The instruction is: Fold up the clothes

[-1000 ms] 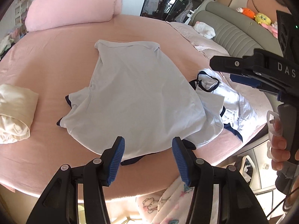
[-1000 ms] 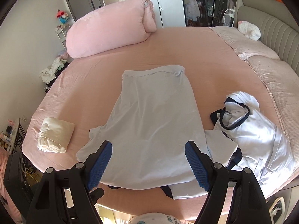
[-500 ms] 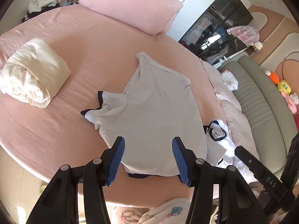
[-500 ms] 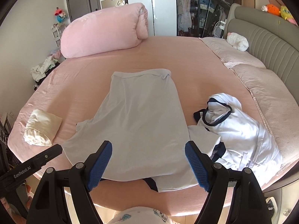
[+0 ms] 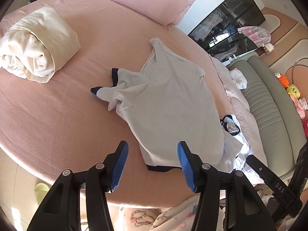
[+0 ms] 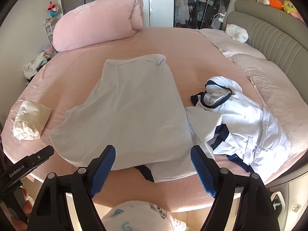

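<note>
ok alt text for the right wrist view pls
A pale grey t-shirt lies spread on a round pink bed, the open right claw above its near edge. A crumpled white shirt lies right, a rolled cream cloth left.

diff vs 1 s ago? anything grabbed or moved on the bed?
Nothing grabbed or let go. Both grippers came down closer to the near edge of the spread shirt; the left gripper also rolled and swung, so the cream bundle now fills its upper left. The left gripper and the right gripper have their jaws open and empty, as before. Shirt, cream bundle and the crumpled white shirt lie unchanged.
</note>
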`<state>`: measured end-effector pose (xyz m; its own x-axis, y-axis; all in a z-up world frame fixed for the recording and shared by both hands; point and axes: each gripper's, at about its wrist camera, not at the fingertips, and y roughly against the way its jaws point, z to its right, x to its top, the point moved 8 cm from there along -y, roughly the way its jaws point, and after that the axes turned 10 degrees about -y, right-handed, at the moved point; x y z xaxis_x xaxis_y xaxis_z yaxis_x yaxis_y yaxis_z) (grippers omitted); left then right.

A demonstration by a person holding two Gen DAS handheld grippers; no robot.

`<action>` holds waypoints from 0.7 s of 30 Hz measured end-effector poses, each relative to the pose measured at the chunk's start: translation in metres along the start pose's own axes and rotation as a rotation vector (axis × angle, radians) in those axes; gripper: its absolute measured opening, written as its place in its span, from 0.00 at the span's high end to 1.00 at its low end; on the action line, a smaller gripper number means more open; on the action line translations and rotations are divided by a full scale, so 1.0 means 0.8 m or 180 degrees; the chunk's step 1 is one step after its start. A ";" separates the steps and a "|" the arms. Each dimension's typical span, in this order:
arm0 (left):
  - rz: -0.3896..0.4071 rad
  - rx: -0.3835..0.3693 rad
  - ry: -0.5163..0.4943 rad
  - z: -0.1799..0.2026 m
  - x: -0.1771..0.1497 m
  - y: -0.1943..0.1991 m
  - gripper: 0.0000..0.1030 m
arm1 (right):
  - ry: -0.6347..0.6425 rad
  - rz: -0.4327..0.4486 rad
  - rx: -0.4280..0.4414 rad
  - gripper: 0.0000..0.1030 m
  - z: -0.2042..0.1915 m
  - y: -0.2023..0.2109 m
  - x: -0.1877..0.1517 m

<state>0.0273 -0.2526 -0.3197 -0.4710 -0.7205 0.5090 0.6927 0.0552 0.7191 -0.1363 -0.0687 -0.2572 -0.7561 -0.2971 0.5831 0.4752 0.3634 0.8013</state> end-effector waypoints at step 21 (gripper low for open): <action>-0.0587 -0.0165 -0.0934 0.025 -0.054 -0.030 0.51 | -0.0012 -0.0491 -0.0151 0.22 0.018 -0.066 -0.070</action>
<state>0.0197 -0.2091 -0.3493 -0.7226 -0.4851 0.4924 0.6045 -0.0979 0.7906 -0.1257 -0.0589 -0.3338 -0.8234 -0.3430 0.4521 0.3738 0.2716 0.8869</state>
